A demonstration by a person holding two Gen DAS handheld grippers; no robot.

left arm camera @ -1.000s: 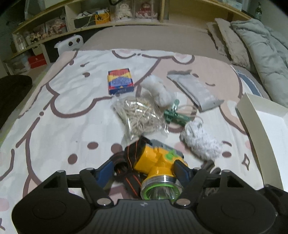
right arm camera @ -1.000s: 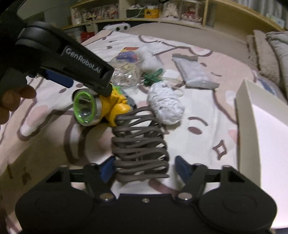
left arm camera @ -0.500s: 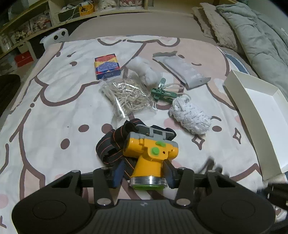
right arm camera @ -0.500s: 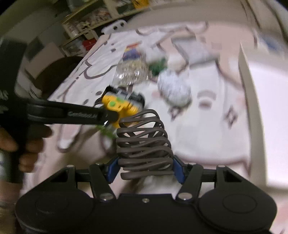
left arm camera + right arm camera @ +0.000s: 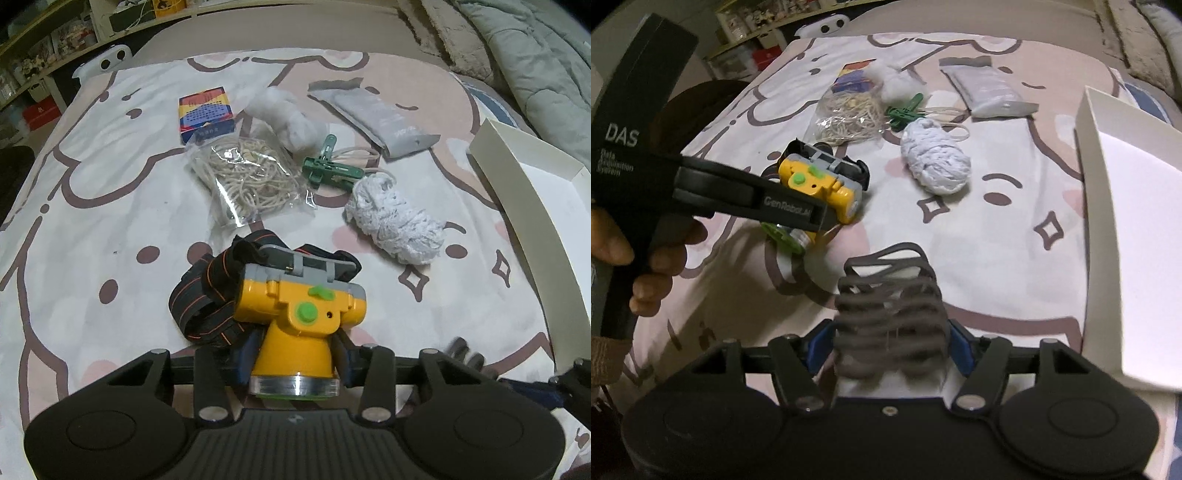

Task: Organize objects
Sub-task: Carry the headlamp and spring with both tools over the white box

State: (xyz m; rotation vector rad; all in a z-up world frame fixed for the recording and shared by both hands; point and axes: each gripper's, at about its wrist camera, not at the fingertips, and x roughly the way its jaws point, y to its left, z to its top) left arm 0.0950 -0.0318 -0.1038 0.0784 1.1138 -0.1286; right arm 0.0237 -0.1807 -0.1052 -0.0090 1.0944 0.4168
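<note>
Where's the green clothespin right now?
In the left wrist view, the green clothespin lies mid-bed between the bag of rubber bands and the white yarn bundle.

Glossy yellow plastic headlamp (image 5: 301, 317) with woven elastic strap (image 5: 207, 291), crinkly clear bag (image 5: 251, 181), matt cloth bedsheet (image 5: 92, 206).

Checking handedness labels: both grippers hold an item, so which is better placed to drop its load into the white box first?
Right. The right gripper, holding the grey claw hair clip, sits beside the white cardboard box; the left gripper with the yellow headlamp is farther.
</note>
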